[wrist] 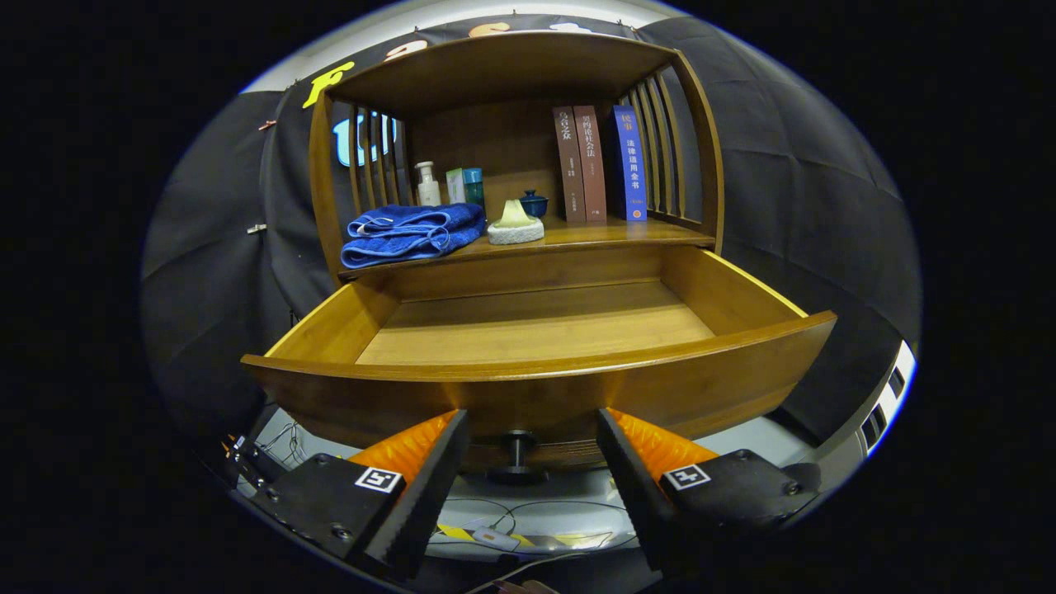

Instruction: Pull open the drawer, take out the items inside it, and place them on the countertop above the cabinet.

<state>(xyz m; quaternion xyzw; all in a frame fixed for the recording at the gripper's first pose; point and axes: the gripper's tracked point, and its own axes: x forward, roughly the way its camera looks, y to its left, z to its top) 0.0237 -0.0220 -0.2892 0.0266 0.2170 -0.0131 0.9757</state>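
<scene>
Camera rides the tool (524,450), looking forward, perhaps slightly downward, close at the open drawer (536,363).

We see our handheld gripper (524,462) from behind its two wedge-shaped fingers (412,487), each rising from a flat, matte mounting block. Each block carries a small square black-and-white marker near its inner corner, and round screw heads sit in the blocks' outer corners. The fingers stand apart, their ribbed inner faces angled toward each other.
</scene>
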